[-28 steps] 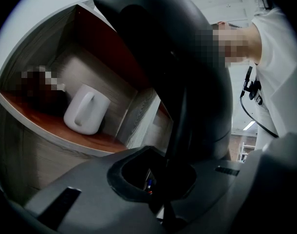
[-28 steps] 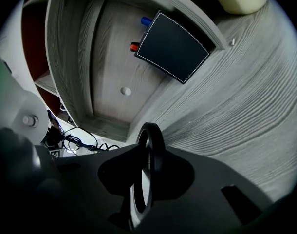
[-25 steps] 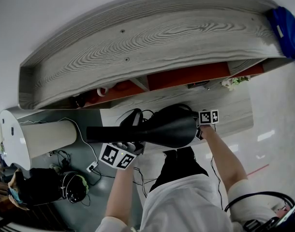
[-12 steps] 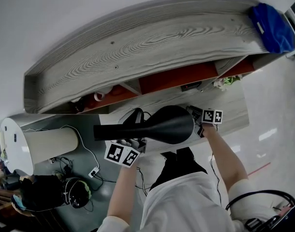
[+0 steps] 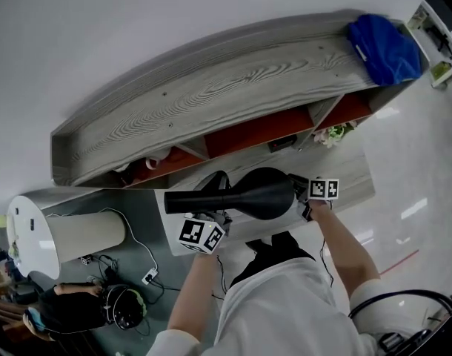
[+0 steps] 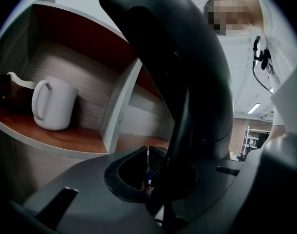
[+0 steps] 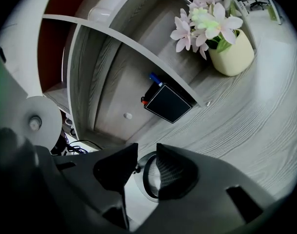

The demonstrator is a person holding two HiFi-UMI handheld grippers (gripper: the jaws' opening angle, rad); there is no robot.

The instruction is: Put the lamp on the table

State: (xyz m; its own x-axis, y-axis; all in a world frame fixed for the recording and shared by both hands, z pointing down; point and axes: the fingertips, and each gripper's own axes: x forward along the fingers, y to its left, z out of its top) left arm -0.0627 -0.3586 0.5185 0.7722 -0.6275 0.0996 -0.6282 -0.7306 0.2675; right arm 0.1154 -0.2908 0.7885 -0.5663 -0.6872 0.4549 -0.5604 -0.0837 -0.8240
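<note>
- Lamp (image 5: 263, 193): black, carried lying sideways just above the grey worktop (image 5: 348, 175), in front of the shelf unit (image 5: 211, 102); not yet set down.
- Left tongs (image 6: 160, 179): clamped on the slim stem, apparently bearing most of the weight.
- Right tongs (image 7: 146, 172): jaws have just been closing about the thin rim (image 7: 144, 179) of the wide end, with a gap on one side. This is probably a re-grip to steady the lamp for standing upright.

In the head view the lamp (image 5: 248, 194) covers the left tool's (image 5: 217, 219) jaws and a stretch of the tabletop (image 5: 352, 180). In the left gripper view the lamp's top runs off the upper edge. A dark object (image 6: 3, 94) beside the mug (image 6: 53, 104) is cut by the left edge. The blue and red bits on the black box (image 7: 168, 103) are too small to tell.
</note>
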